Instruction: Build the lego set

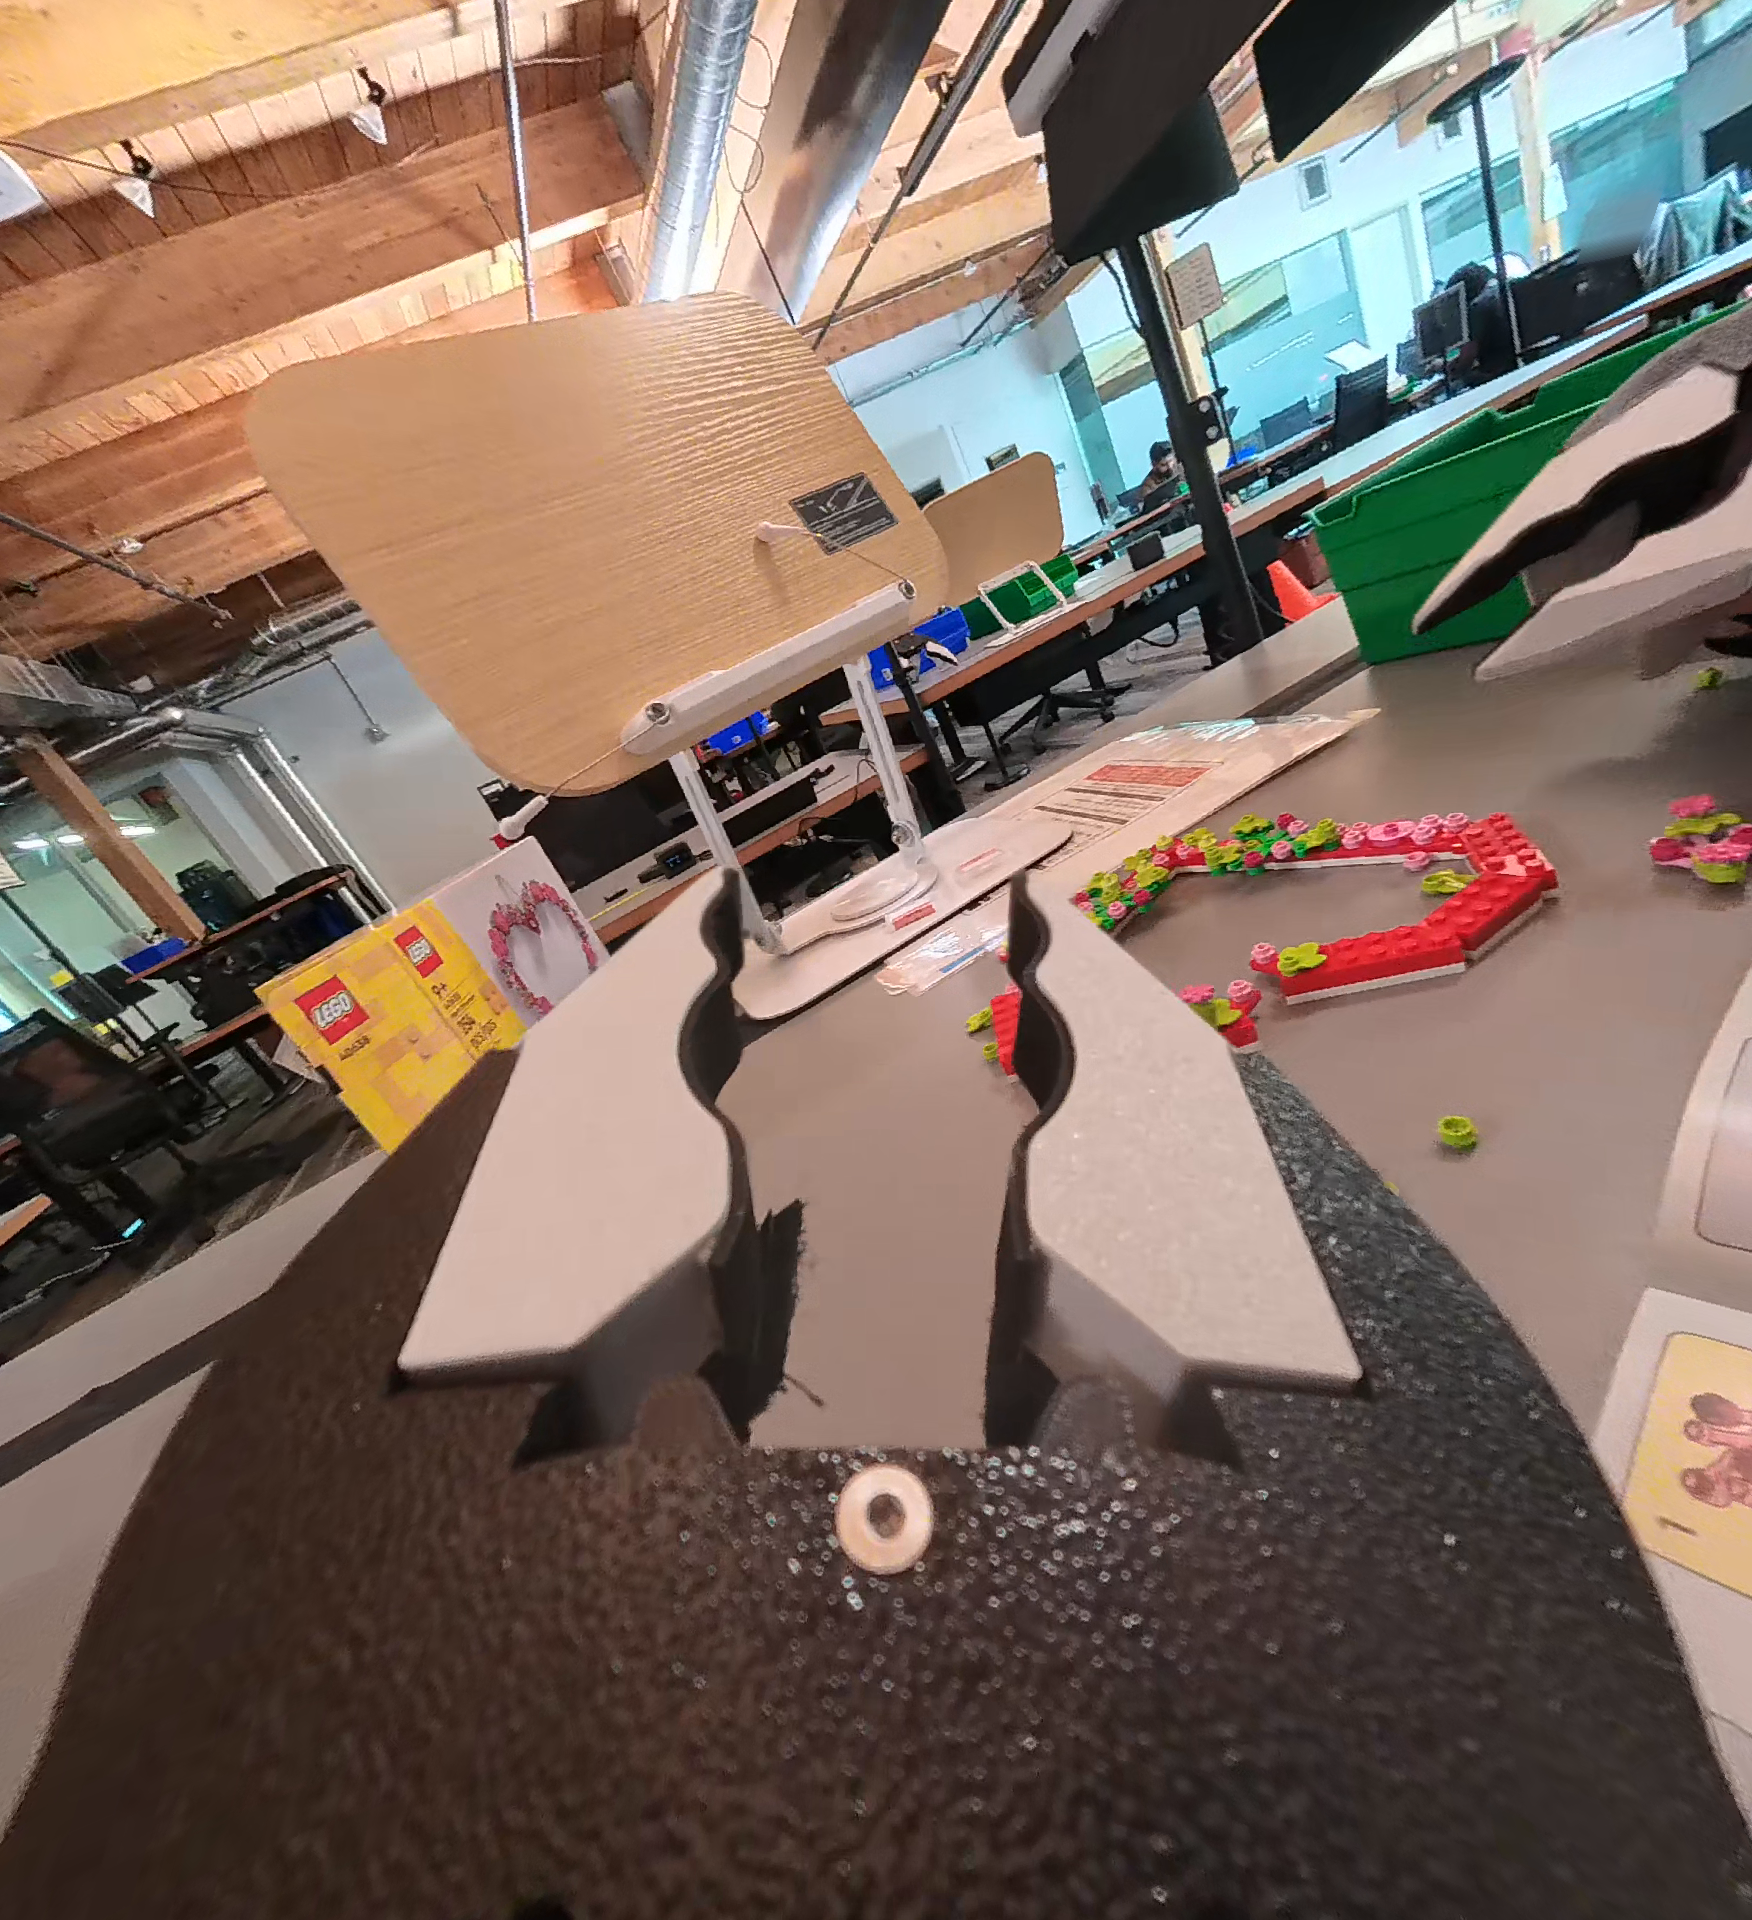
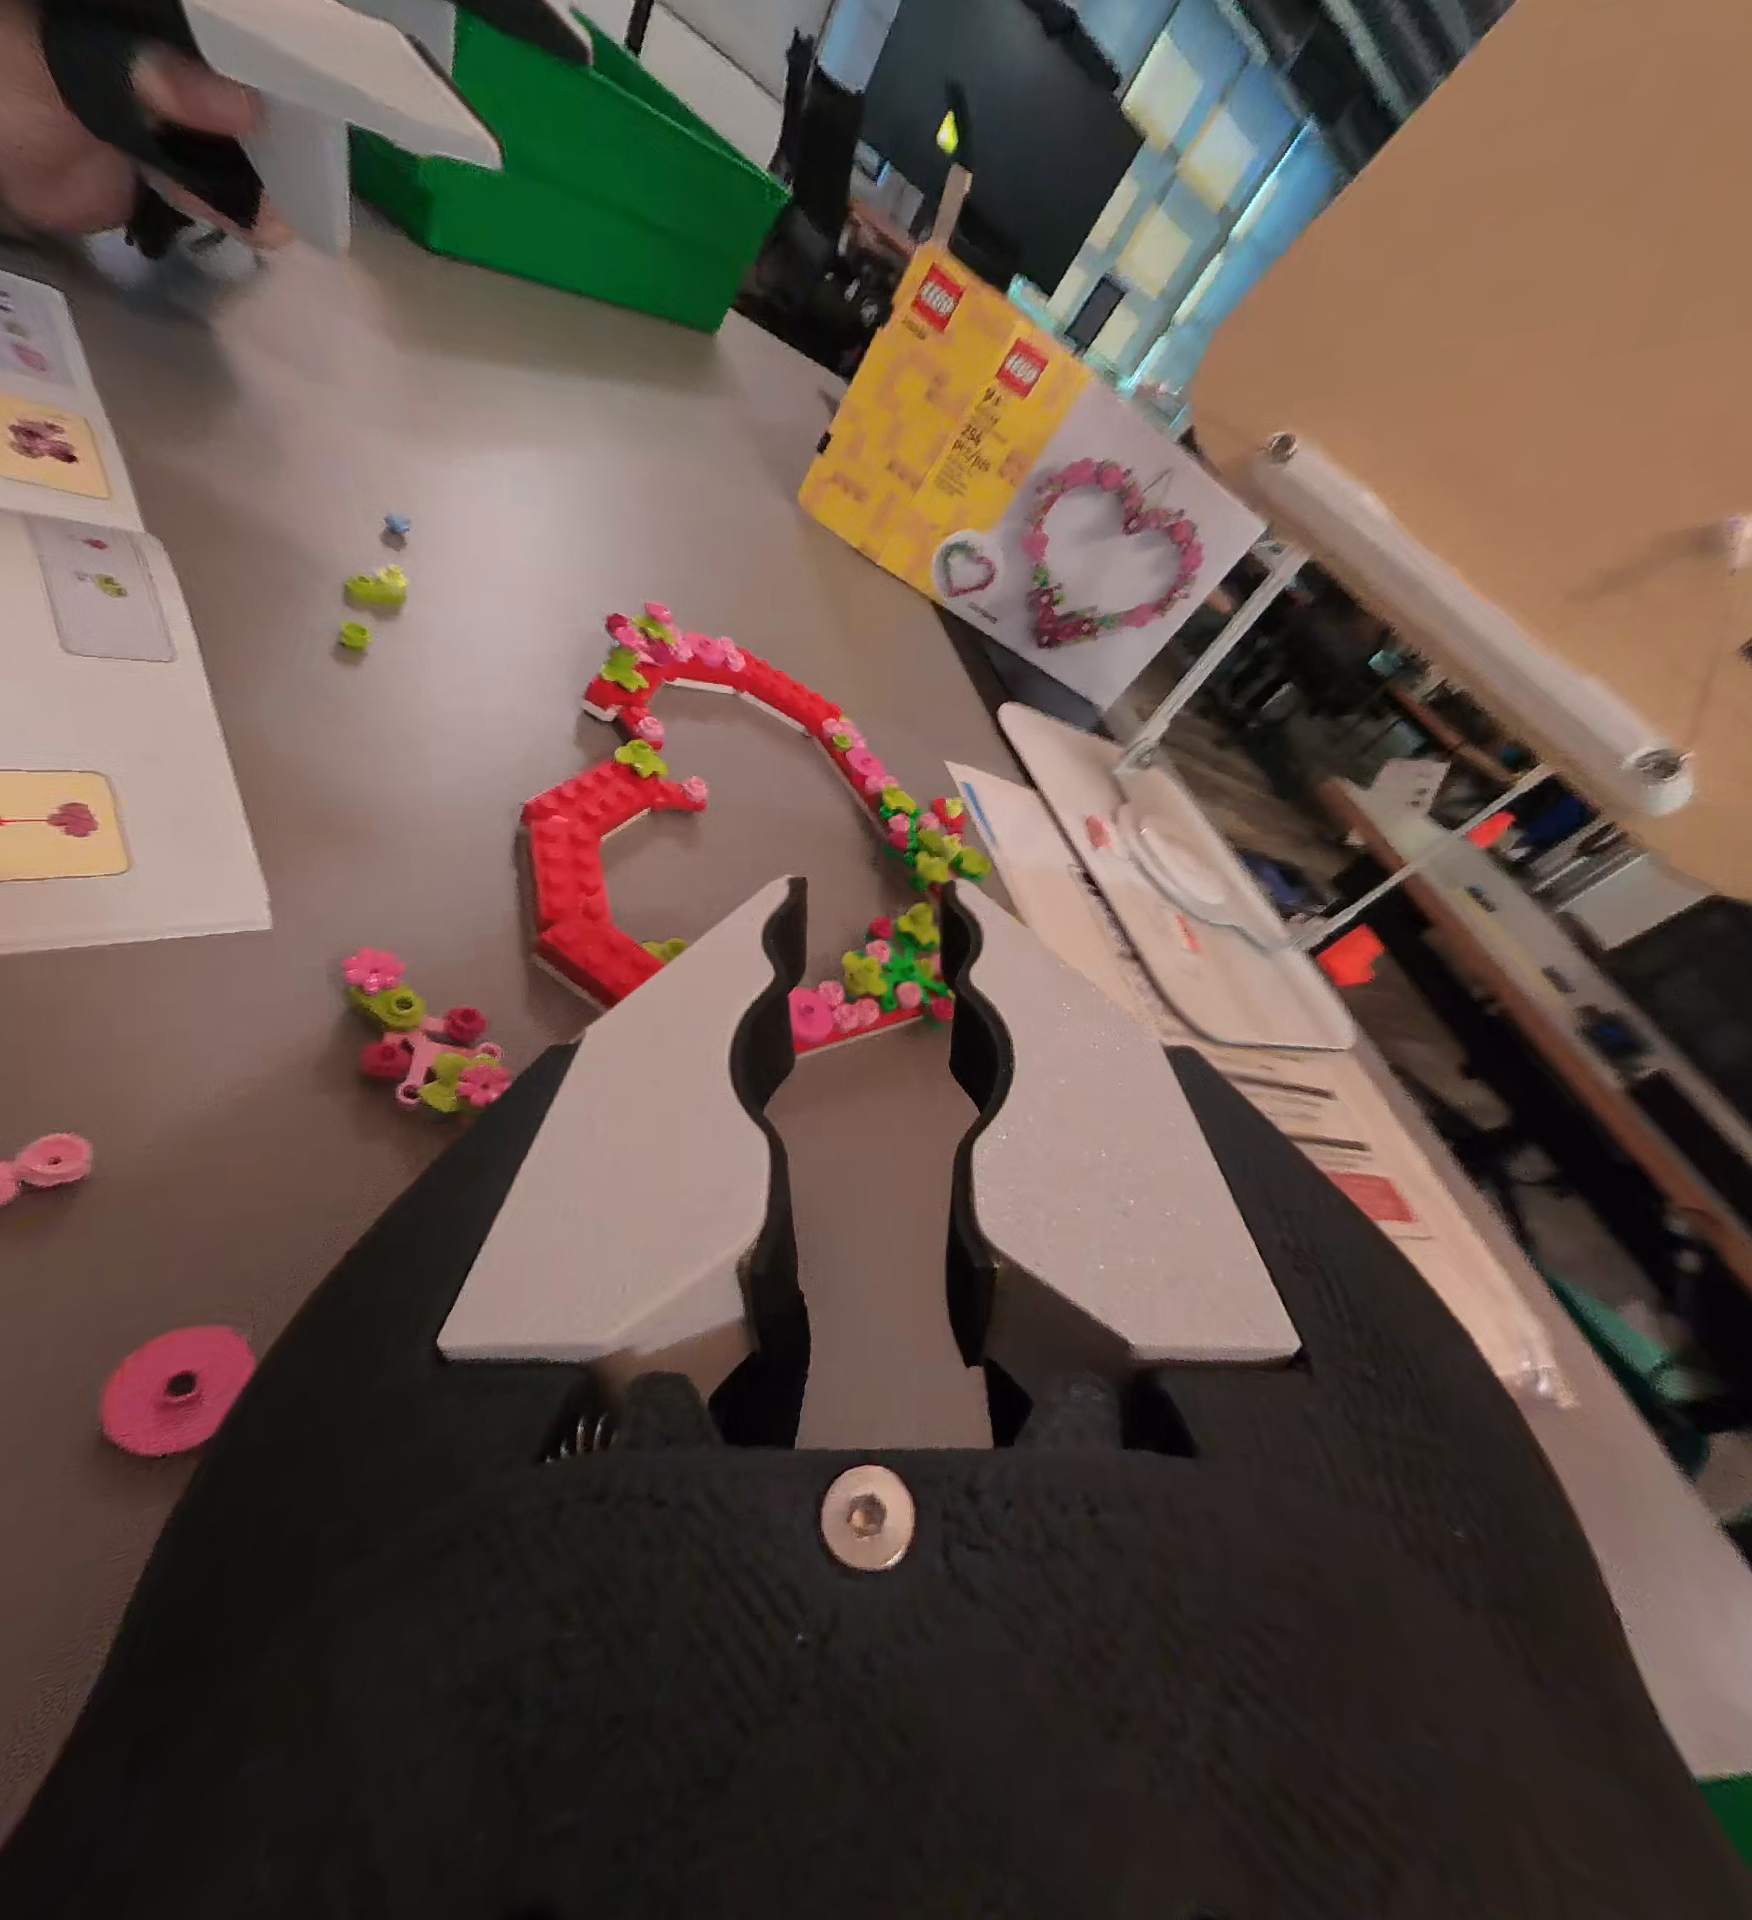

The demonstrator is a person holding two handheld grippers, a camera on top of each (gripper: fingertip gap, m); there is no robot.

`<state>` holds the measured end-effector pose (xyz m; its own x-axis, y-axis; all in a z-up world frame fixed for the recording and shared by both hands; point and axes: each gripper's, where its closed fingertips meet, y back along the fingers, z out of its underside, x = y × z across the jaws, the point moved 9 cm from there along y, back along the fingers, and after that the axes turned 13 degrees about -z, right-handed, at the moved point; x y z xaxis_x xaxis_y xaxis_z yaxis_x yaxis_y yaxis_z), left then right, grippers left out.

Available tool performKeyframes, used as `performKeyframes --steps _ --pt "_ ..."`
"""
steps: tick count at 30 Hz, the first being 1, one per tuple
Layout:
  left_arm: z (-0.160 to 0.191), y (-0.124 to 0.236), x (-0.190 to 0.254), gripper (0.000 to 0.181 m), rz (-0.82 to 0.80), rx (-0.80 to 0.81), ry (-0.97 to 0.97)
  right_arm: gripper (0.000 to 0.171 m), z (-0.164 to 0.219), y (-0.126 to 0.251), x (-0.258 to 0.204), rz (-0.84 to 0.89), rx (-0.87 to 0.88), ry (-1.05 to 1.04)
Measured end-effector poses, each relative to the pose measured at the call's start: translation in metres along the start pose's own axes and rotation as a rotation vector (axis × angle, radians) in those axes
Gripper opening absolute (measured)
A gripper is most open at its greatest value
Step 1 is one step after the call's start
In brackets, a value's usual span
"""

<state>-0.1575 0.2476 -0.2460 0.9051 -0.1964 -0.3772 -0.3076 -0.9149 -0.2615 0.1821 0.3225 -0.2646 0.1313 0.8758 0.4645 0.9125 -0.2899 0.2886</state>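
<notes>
A partly built red heart frame [image 2: 581, 831] with pink and lime flower pieces lies flat on the grey table; it also shows in the left wrist view [image 1: 1371, 894]. My right gripper [image 2: 872, 904] is open and empty, held just above the heart's near flowered end. My left gripper [image 1: 872, 904] is open and empty, above the table to the left of the heart. A small loose flower cluster [image 2: 425, 1039] lies beside the heart, also seen in the left wrist view [image 1: 1703, 842]. Each gripper shows in the other's view, the right [image 1: 1578, 582] and the left [image 2: 332, 94].
Loose pieces lie about: two pink rounds [image 2: 15, 1169], a magenta disc [image 2: 176, 1387], lime pieces [image 2: 373, 592]. An open instruction booklet [image 2: 72, 727] lies at the left. The yellow set box [image 2: 955, 416], a wooden book stand [image 1: 591, 540] and green bins [image 2: 591, 177] stand along the table's far side.
</notes>
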Motion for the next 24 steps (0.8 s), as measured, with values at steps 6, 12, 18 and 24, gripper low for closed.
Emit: performKeyframes --steps 6,12,18,24 --pt "0.0 0.002 -0.009 0.047 -0.058 0.014 0.021 0.022 -0.002 0.001 0.0 0.029 0.055 0.014" --pt "0.001 0.003 -0.014 0.047 -0.084 0.021 0.043 0.02 0.002 0.009 0.01 0.098 0.096 -0.034" --pt "0.0 0.005 -0.019 0.047 -0.102 0.034 0.07 0.02 0.005 0.014 0.016 0.142 0.107 -0.056" --pt "-0.001 0.007 -0.027 0.046 -0.128 0.046 0.096 0.02 0.006 0.019 0.02 0.22 0.108 -0.062"
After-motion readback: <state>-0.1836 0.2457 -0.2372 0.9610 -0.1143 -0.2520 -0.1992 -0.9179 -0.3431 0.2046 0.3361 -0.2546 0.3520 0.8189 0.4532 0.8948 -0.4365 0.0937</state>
